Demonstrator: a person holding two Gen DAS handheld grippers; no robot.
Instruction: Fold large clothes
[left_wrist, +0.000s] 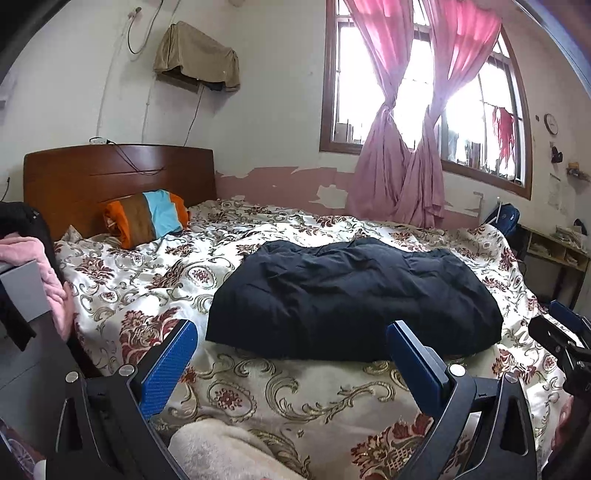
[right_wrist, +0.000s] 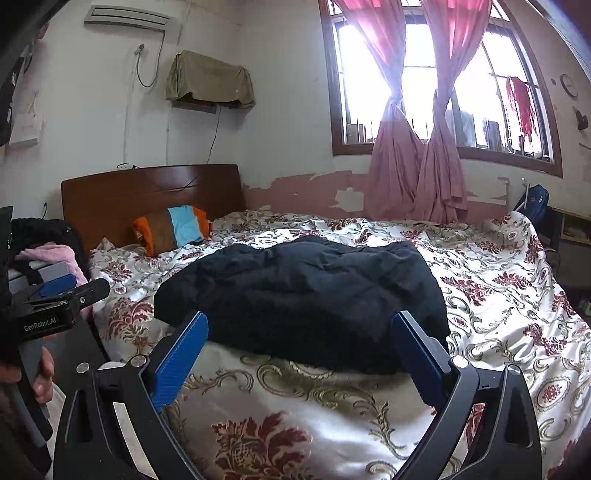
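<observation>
Blue-padded jaws of my left hand-held gripper (left_wrist: 291, 354) stand wide and empty; those of my right hand-held gripper (right_wrist: 301, 347) likewise wide, gripping nothing. Dark garment (left_wrist: 354, 295) lies just ahead of both, bunched and rumpled on the bed (left_wrist: 258, 398), near its front edge. Recommended handling, in my judgement: take two near corners or a hem, one per side, lift and spread flat before any fold. Bed cover: floral, glossy, likely slippery. Striped pillow (left_wrist: 147, 218) by wooden headboard (left_wrist: 118, 173). Pink curtains (left_wrist: 402, 147) knotted at window.
</observation>
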